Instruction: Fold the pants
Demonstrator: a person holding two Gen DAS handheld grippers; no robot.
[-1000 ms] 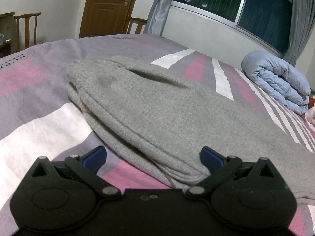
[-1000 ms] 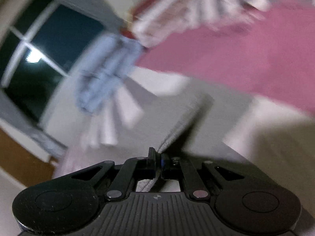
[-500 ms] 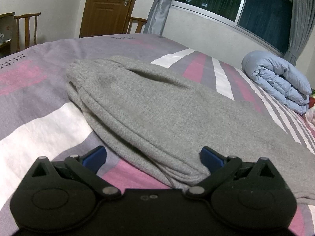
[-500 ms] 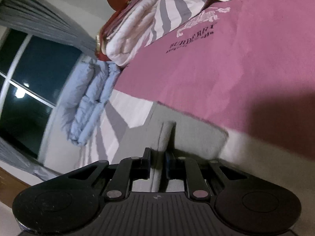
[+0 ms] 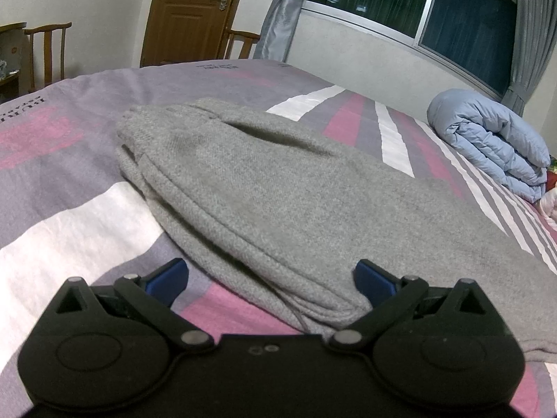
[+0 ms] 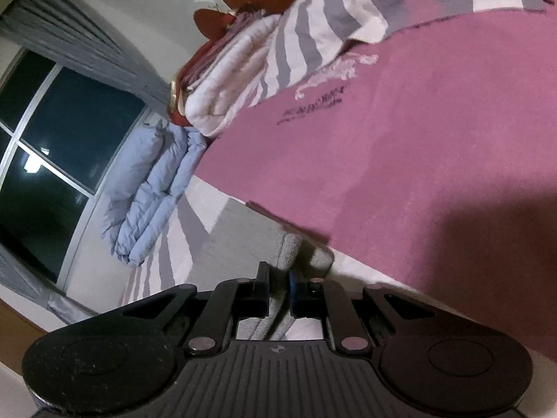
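While grey knitted pants [image 5: 278, 188] lie lengthwise across the striped bed [image 5: 69, 216], left tool [image 5: 269, 280] gapes wide; right tool [image 6: 278, 284] pinches their hem.

Home bedroom: striped bed [image 5: 87, 216], folded duvet [image 5: 494, 139], curtained window [image 5: 417, 3]

The left gripper [image 5: 271, 278] is held low and level, its two blue-padded fingers [image 5: 167, 276] spread wide apart, and nothing is clamped between them. The right gripper [image 6: 278, 287] is strongly rolled to one side, so its view is tilted. Its jaws are drawn close together, with only a narrow gap, and they pinch a fold of the grey pants [image 6: 278, 308] between the pads.
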